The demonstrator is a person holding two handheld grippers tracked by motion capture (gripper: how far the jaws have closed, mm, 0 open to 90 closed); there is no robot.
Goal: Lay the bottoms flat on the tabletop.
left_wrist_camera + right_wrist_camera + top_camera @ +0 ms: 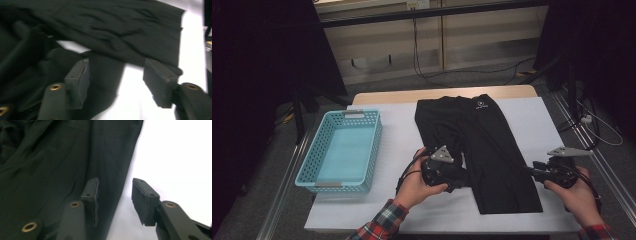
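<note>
Your black shorts (482,145) lie flat at centre frame in the high view, waistband toward the top, legs running down toward the lower edge of the white-covered worktop (532,115). The turquoise basket (343,150) sits at left of the frame, just beside the shorts and apart from them.

Your left gripper (457,180) is at the lower left leg hem. In the left gripper view, its jaws stand apart, one over the cloth and one over the white cover, with nothing pinched between them.

Your right gripper (532,171) sits at the right edge of the shorts. In the right gripper view, its jaws are also parted and straddle the fabric edge, gripping nothing.
</note>
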